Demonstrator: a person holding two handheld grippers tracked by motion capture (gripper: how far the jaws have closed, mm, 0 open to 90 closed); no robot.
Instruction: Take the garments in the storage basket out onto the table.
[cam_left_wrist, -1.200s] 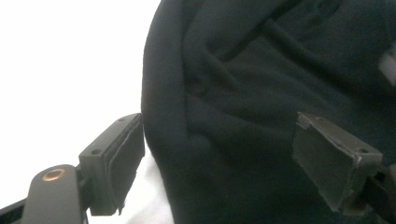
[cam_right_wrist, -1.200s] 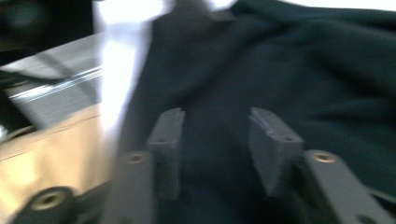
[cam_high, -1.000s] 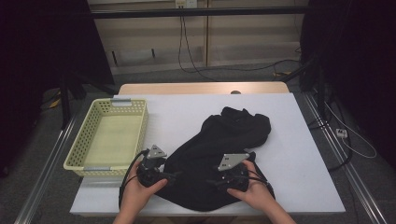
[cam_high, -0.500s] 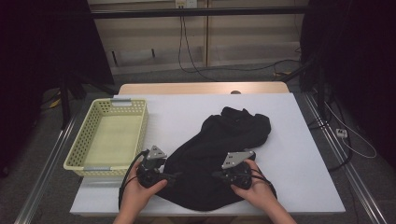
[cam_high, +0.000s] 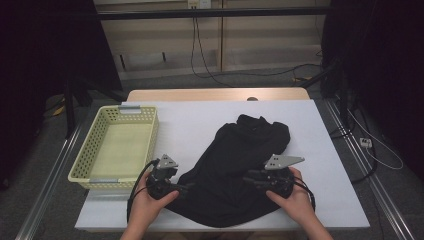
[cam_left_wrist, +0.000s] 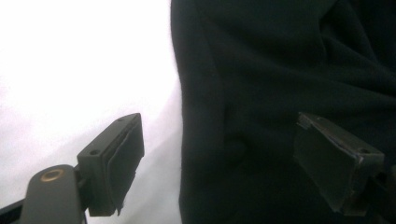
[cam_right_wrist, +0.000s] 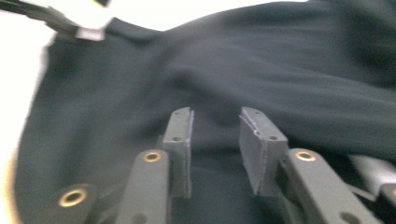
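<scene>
Basket (cam_high: 120, 147): yellow mesh, at the table's (cam_high: 200, 125) left side, likely there to receive the cloth.
Left hand-held gripper (cam_high: 186, 187): jaws wide apart, straddling the garment's left edge, nothing pinched; probably poised to take that hem.
Black garment (cam_high: 240, 165): crumpled mid-table, nearest the person.
Right hand-held gripper (cam_high: 248, 178): jaws have just been opening, partly apart, with no cloth between the pads.
Views: its own view shows the empty gap that the high view hides.
</scene>
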